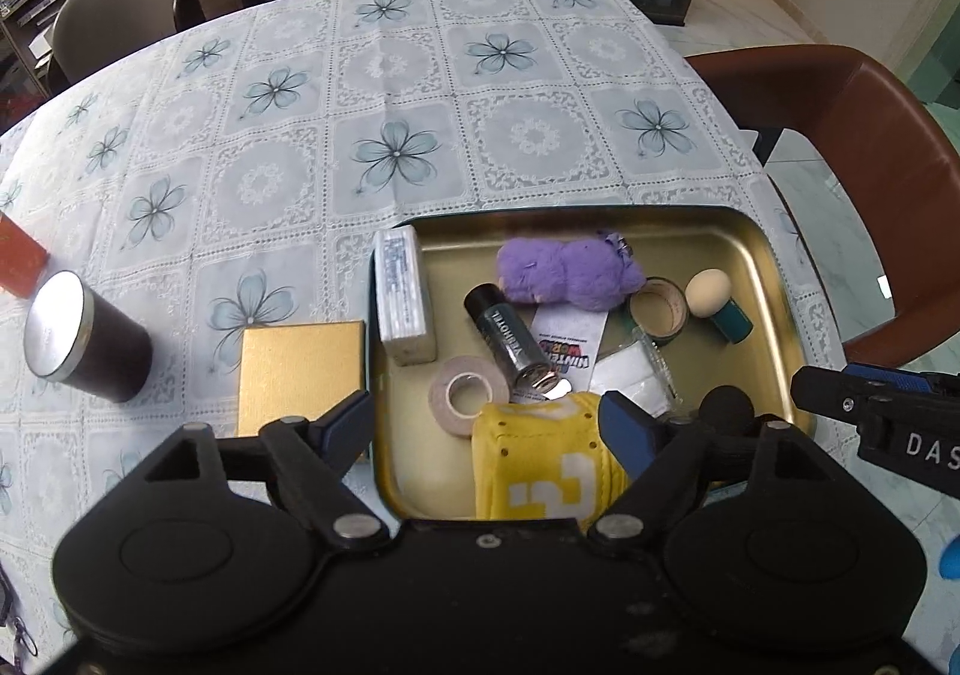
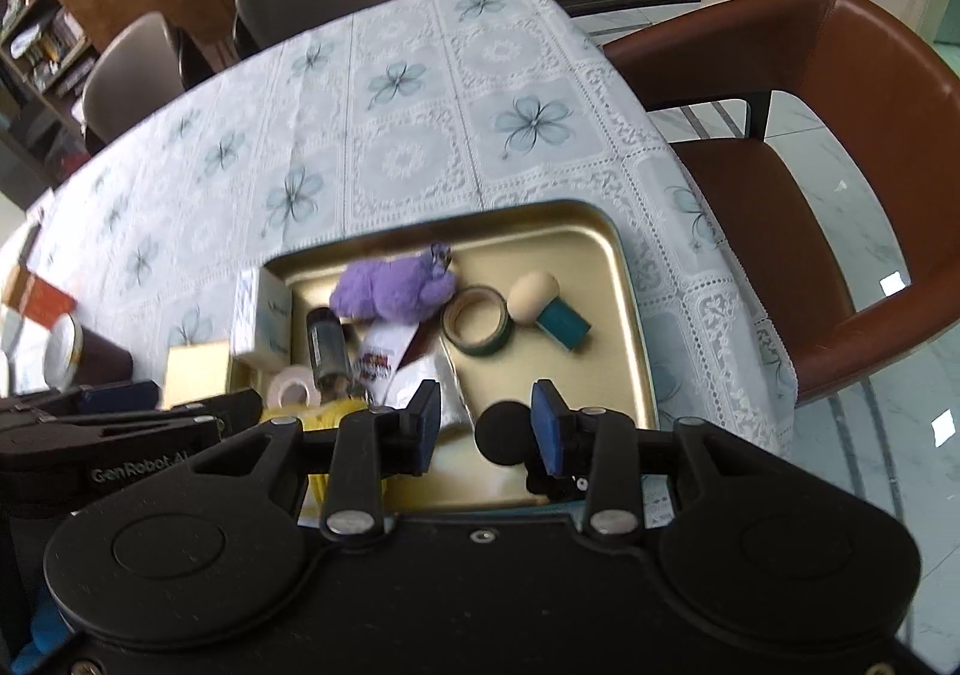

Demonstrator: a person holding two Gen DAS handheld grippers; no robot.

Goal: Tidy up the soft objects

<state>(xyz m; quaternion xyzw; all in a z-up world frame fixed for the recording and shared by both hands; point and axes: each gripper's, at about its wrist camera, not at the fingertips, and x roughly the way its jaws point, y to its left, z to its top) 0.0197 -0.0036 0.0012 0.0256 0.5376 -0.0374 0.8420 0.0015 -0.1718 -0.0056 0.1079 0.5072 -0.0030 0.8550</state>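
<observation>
Yellow plush: a soft yellow cube with white markings lies at the near edge of the gold metal tray, between the blue pads of my left gripper; the pads stand clear of it, so it sits loose and ungrasped.
Purple plush: a fluffy purple toy rests toward the far side of that tray, untouched.
Left tool: jaws spread wide around the yellow cube, nothing clenched.
Right tool: my right gripper hangs over the near right part of the tray, jaws parted a little with nothing between them; a round black knob sits just beside its right pad.
Clutter in tray: black-capped metal cylinder, beige tape roll, green tape roll, egg-shaped sponge on a teal base, a white box leaning on the left rim, a printed card.
Outside tray: flat gold box and dark round tin with a silver lid on the left, on the flowered tablecloth.
Progress: I judge the sorting far from finished; both soft toys share the tray with hard items, and no separate place for them shows.
</observation>
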